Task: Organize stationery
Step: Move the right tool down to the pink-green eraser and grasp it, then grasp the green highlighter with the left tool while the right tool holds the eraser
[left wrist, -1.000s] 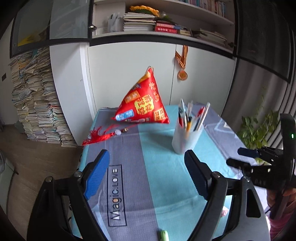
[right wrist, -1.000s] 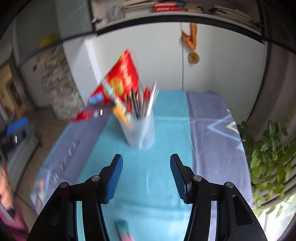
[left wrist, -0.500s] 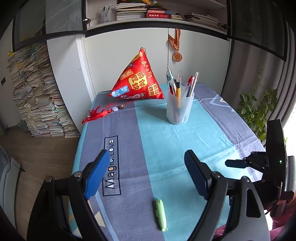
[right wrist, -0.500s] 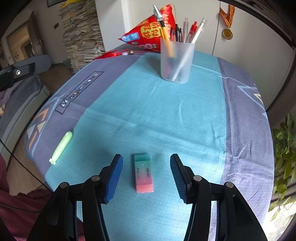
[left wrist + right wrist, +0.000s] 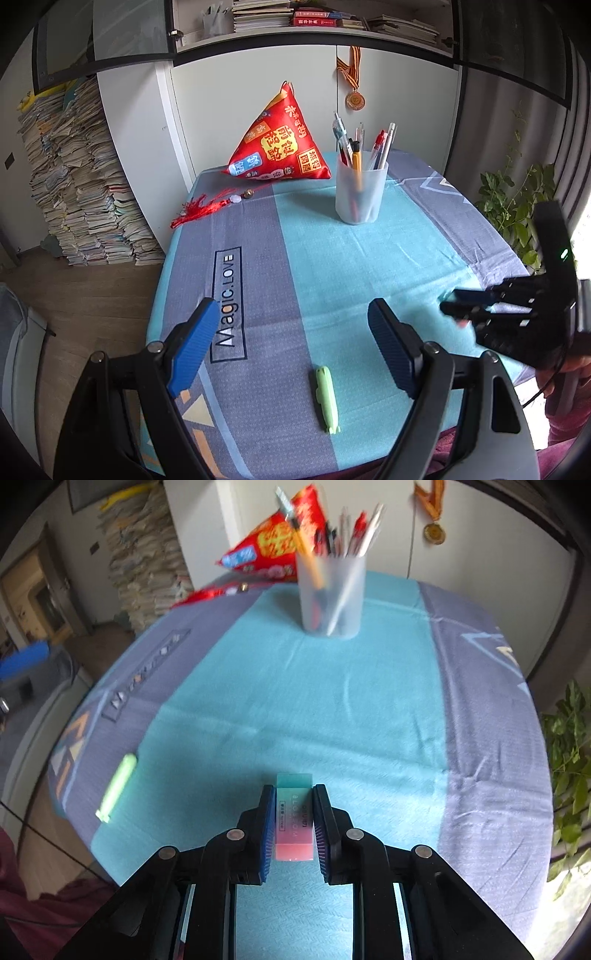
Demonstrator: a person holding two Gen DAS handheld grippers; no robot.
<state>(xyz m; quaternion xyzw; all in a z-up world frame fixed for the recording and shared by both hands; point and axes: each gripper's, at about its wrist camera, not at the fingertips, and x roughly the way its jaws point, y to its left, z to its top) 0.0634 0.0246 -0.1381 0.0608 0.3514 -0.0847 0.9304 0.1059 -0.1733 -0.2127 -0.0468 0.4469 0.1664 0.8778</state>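
A mint-to-pink eraser (image 5: 294, 823) lies on the teal cloth near the table's front edge. My right gripper (image 5: 294, 794) straddles it, jaws closing, and both pads touch its long sides. In the left wrist view the right gripper (image 5: 458, 310) shows low at the right. My left gripper (image 5: 291, 314) hovers open over the front of the table with nothing between its fingers. A small light-green pen-like item (image 5: 327, 398) lies just below and ahead of it, also visible as the green item (image 5: 116, 786). A frosted pen cup (image 5: 360, 192) full of pens stands at the back.
A red pyramid-shaped pouch (image 5: 280, 147) and a red tassel (image 5: 207, 206) sit at the table's far left. The tablecloth (image 5: 332, 258) hangs over the edges. A potted plant (image 5: 517, 206) stands right of the table, and a paper stack (image 5: 81, 184) rises at the left.
The right gripper sank to the table and its jaws closed in on the eraser. The left gripper tipped down, bringing the green item into view.
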